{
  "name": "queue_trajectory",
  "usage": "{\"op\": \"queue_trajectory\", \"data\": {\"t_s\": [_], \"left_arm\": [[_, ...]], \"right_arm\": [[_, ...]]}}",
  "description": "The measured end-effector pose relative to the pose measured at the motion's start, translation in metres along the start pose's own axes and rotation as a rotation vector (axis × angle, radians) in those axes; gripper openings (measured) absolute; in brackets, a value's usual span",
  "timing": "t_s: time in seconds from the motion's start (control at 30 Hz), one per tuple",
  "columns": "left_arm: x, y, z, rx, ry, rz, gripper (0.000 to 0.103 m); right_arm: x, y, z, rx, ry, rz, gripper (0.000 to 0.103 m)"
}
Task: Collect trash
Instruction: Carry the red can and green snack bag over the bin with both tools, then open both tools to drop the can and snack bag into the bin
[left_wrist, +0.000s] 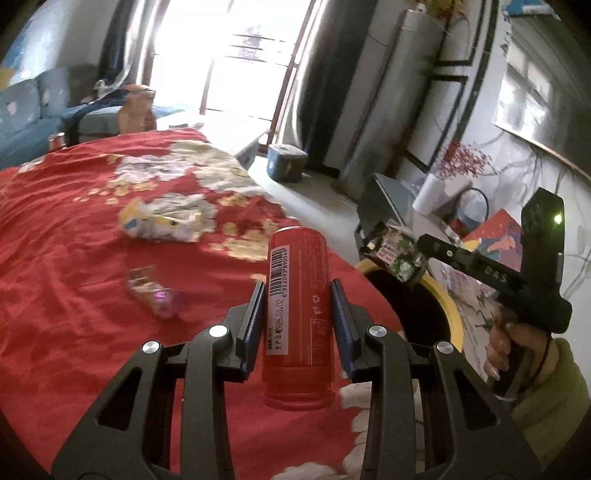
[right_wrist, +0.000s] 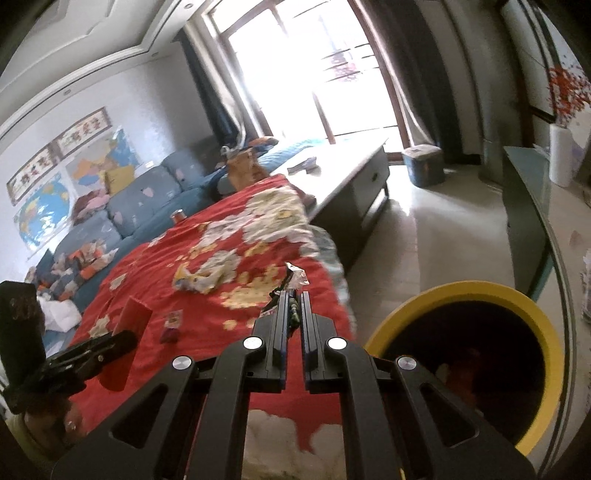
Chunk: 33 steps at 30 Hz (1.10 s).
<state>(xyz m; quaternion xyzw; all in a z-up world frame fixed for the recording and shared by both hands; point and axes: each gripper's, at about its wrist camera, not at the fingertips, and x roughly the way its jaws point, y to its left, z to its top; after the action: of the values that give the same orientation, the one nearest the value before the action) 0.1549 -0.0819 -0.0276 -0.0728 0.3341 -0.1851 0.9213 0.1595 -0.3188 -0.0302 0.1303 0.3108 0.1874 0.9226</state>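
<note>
My left gripper (left_wrist: 297, 288) is shut on a red can (left_wrist: 295, 317) with a white barcode label, held upright above the red flowered bedspread (left_wrist: 74, 240). The same can (right_wrist: 129, 332) shows at the left of the right wrist view. My right gripper (right_wrist: 293, 295) is shut on a crinkled snack wrapper (right_wrist: 293, 278), green and silver; in the left wrist view that wrapper (left_wrist: 395, 254) hangs over the rim of the yellow-rimmed black bin (left_wrist: 448, 306). A crumpled yellow-white wrapper (left_wrist: 162, 221) and a small purple wrapper (left_wrist: 159, 295) lie on the bedspread.
The bin (right_wrist: 480, 365) stands on the floor right of the bed. A low grey table (right_wrist: 354, 173) lies beyond the bed, with a blue stool (right_wrist: 423, 166) near the window. A blue sofa (right_wrist: 110, 218) with clutter runs along the left. A person's hand (left_wrist: 506, 350) holds the right gripper.
</note>
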Motion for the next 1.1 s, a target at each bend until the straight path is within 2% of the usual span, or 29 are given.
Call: {"op": "queue_trajectory", "data": {"t_s": [0.47, 0.83, 0.97, 1.07, 1.1], "left_arm": [[0.062, -0.078, -0.003, 0.163, 0.091, -0.109, 0.028], [0.109, -0.128, -0.005, 0.265, 0.161, -0.166, 0.028], [0.126, -0.136, -0.008, 0.27, 0.193, -0.185, 0.028], [0.139, -0.143, -0.008, 0.271, 0.209, -0.194, 0.031], [0.141, -0.144, -0.009, 0.272, 0.213, -0.2, 0.041]], "right_arm": [[-0.021, -0.074, -0.009, 0.123, -0.019, -0.128, 0.006], [-0.035, -0.126, -0.022, 0.228, -0.015, -0.182, 0.006], [-0.039, -0.145, -0.029, 0.269, -0.008, -0.195, 0.006], [-0.04, -0.156, -0.032, 0.303, 0.01, -0.205, 0.011], [-0.041, -0.158, -0.033, 0.312, 0.007, -0.221, 0.023]]}}
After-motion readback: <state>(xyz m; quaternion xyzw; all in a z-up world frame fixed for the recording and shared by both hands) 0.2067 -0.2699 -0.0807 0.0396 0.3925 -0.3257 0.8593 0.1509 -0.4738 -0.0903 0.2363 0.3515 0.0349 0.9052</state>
